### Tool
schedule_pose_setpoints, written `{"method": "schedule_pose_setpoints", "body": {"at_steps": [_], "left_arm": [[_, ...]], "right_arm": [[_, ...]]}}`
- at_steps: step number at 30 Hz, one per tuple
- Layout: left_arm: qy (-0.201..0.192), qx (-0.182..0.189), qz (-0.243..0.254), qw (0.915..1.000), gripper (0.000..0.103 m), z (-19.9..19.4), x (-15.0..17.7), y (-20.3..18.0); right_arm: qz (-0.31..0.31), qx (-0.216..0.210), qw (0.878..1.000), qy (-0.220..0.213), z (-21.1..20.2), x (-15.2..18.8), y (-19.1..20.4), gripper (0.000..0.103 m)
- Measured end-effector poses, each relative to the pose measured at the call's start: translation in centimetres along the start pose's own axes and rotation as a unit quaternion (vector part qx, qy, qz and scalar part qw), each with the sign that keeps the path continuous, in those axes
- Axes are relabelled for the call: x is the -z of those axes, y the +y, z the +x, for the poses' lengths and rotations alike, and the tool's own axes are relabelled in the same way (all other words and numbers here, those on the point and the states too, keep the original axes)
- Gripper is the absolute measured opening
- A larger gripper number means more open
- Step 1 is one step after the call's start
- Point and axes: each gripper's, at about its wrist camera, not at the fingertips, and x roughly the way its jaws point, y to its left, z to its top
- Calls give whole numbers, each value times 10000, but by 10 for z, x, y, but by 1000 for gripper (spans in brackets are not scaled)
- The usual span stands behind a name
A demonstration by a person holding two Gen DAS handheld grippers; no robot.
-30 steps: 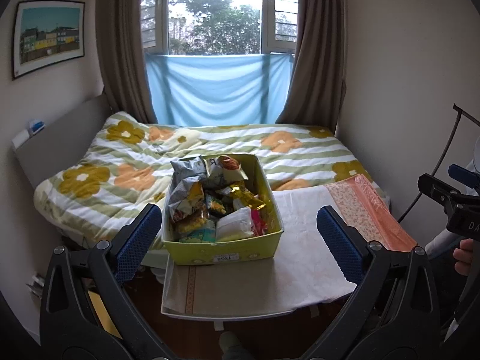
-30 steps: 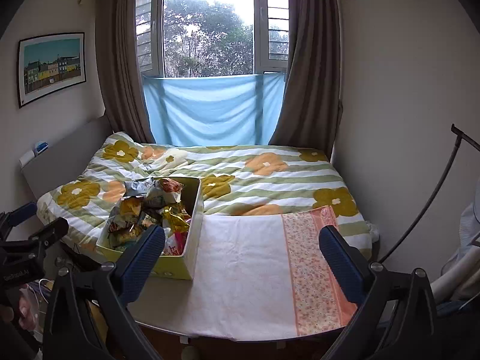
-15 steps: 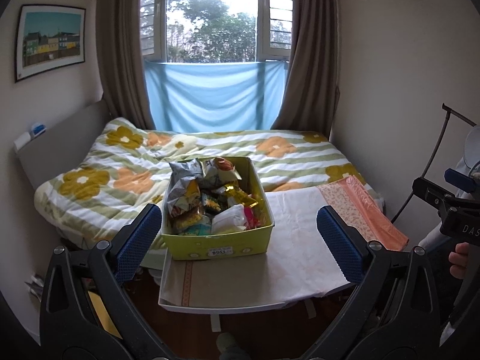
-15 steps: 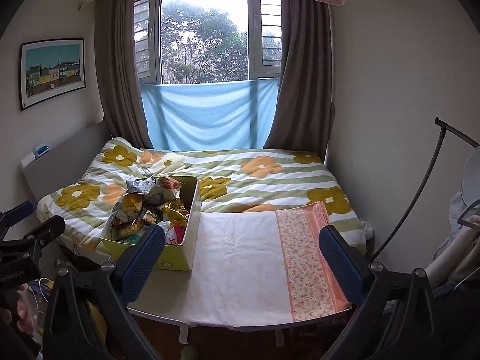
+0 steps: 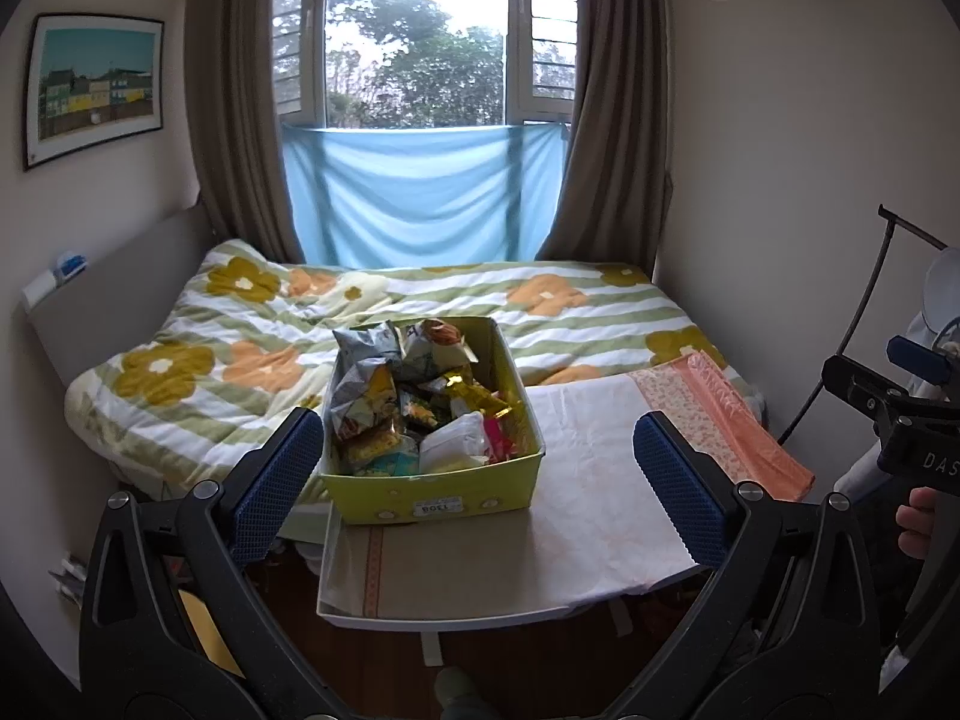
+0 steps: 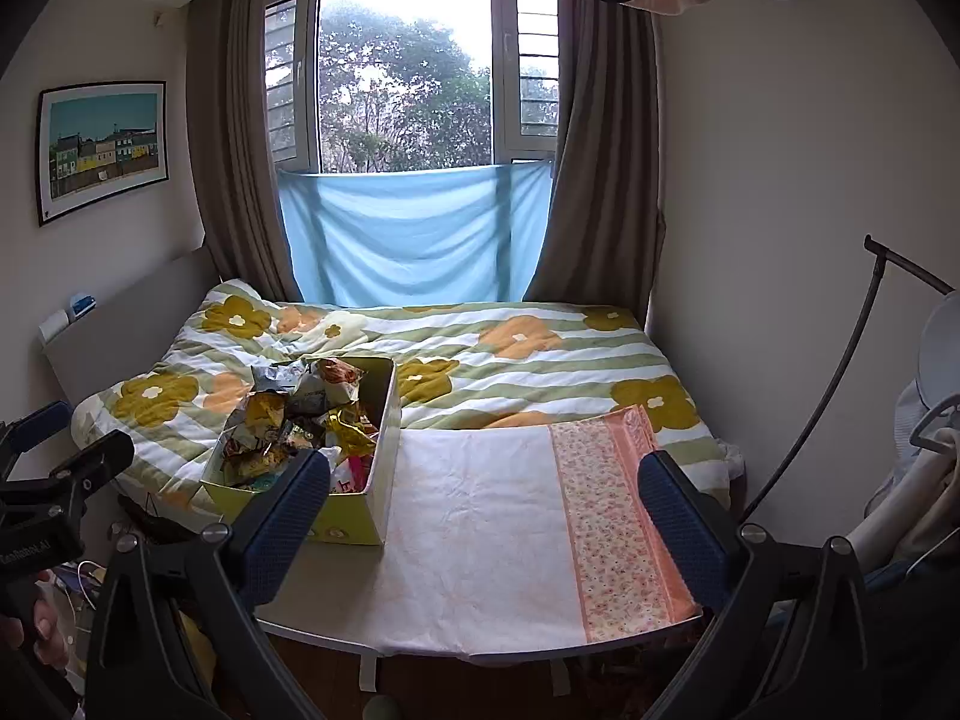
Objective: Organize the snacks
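Snack box (image 5: pixel 432 492) (long axis running toward twelve o'clock) sits on the table (image 5: pixel 480 576); left gripper (image 5: pixel 480 480) and right gripper (image 6: pixel 486 516) both gape wide, empty.

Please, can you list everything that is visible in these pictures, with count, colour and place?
box: one, yellow-green, on the table's left part.
snacks: many packets, mixed colours, piled in the box; exact count cannot be told.
table: one, under a white cloth with an orange floral band at the right, before the bed.
bed: one, green-striped quilt with yellow and orange flowers, behind the table.
sheet: one, light blue, hung across the lower window.
curtains: two, brown, beside the window.
picture: one, framed, left wall.
left gripper: black with blue pads, open, facing the box.
right gripper: same, open, over the cloth.
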Motion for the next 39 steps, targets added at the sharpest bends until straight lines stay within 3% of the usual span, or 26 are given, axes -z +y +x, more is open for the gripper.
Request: {"method": "schedule_pose_setpoints", "body": {"at_steps": [26,39], "left_arm": [[-70,-50,49,10000,103,2,-3,-1],[-136,-249,77,9996,103,4,-3,-2]], "right_arm": [[124,5,9999,56,5,-4,-11,102],[94,-14,9999,67,8,-8,-15,102]]}}
